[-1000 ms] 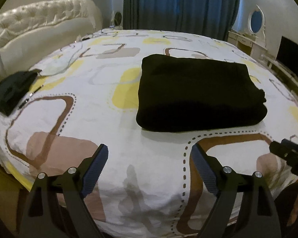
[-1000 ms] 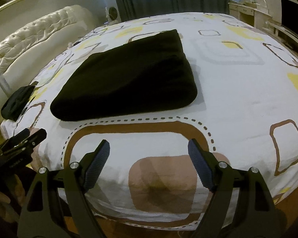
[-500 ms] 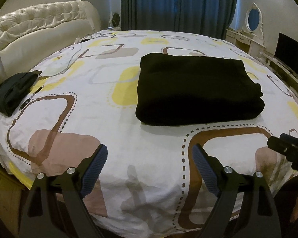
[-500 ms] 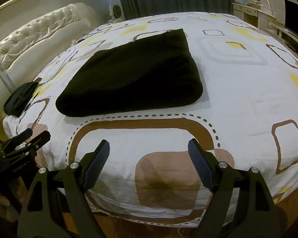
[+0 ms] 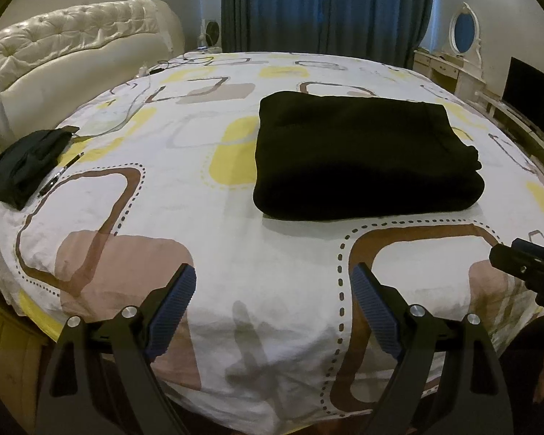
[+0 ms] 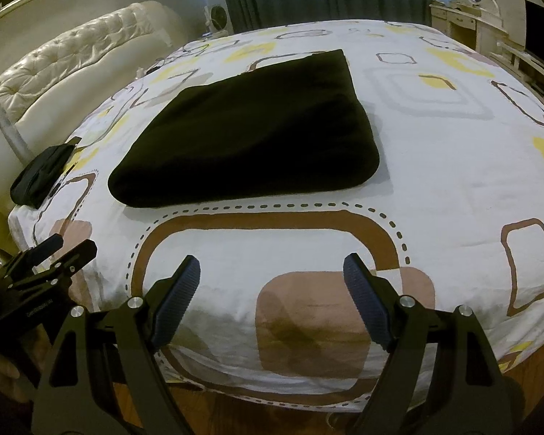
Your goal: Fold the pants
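Blue curtains (image 5: 326,7) close off the far wall of a bedroom, with a tufted cream headboard (image 5: 72,36) at the left, a white dressing table with an oval mirror (image 5: 466,32) at the right, and a dark screen (image 5: 533,98) beside it. Most of both views is filled by a bed (image 5: 235,253) covered with a white sheet printed with brown, yellow and pink rounded squares. No open container is seen; a small black pouch-like bundle (image 5: 21,163) is laid near the bed's left edge, and whether anything is inside cannot be told. A thin cable (image 5: 134,108) is trailed across the sheet toward the headboard side.

The black pants (image 5: 362,159) are shown folded into a thick rectangular stack, laid flat on the middle of the bed, well apart from both grippers. In the right wrist view the same stack (image 6: 250,137) is seen obliquely, its rounded fold turned toward the camera.

The left gripper (image 5: 273,311) is held over the near edge of the bed with its blue-padded fingers (image 5: 170,311) spread wide and nothing between them. The right gripper (image 6: 272,301) is likewise released, its fingers wide and only bare sheet between them. Each gripper is partly cut off at the other view's margin. The floor under the bed's edge is dark and hard to make out.
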